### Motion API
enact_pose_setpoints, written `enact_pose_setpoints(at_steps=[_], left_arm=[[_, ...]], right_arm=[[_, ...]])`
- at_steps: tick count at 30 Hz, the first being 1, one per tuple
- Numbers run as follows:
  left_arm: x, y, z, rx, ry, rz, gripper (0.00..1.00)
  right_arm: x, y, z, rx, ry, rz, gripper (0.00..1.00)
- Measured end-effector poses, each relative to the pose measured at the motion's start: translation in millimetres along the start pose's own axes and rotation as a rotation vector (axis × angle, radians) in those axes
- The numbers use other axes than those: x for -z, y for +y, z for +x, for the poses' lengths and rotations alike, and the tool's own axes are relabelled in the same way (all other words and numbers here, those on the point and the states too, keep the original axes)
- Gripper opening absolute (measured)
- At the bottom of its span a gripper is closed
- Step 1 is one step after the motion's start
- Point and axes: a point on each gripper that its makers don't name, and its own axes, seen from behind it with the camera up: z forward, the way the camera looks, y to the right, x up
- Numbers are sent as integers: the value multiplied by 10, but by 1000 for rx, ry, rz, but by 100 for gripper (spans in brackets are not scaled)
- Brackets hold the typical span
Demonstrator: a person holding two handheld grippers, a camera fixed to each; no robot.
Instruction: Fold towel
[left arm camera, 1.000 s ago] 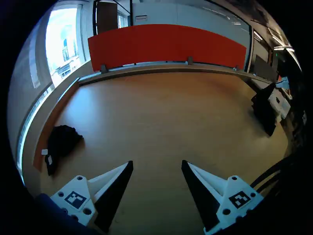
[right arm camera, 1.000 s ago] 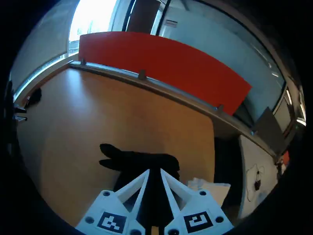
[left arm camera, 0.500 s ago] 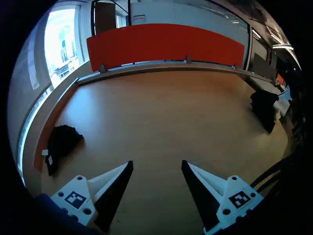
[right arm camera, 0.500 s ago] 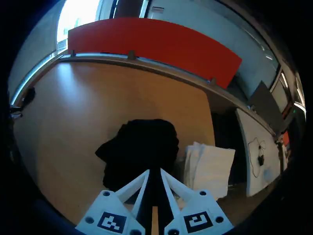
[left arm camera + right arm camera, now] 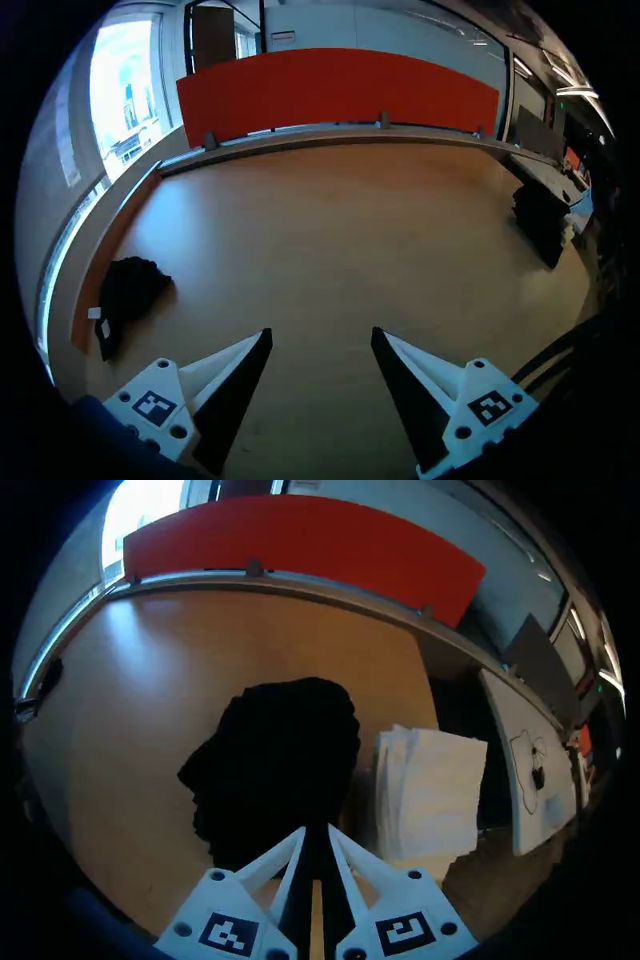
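A crumpled black towel [image 5: 276,772] spreads over the wooden table [image 5: 128,720] just ahead of my right gripper [image 5: 316,832]. Its fingers are shut on the towel's near edge, with dark cloth in the narrow gap between them. In the left gripper view the same black towel [image 5: 544,224] is a dark heap at the table's far right. My left gripper [image 5: 320,336] hovers open over bare wood, with nothing between its fingers.
A stack of folded white towels [image 5: 428,792] lies right of the black towel, at the table's right edge. Another black cloth [image 5: 128,292] sits by the left rim. A red partition [image 5: 336,84] runs along the far edge. A white desk [image 5: 528,776] stands beyond.
In the right gripper view the black towel has grown larger and spread out, and more of the white stack has come into view. The left gripper has stayed still and open.
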Motion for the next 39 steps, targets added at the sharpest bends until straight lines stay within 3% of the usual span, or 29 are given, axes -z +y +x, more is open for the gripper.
enact_pose_setpoints(at_steps=[26,39], left_arm=[[13,-30,-22,-3,-4,25,92],[-15,-48,-15,-1,-6,30,92]], right_arm=[[-348,137,-417,-33,-148,-6,4],[-406,106,-446,-27,-158,-19,5]])
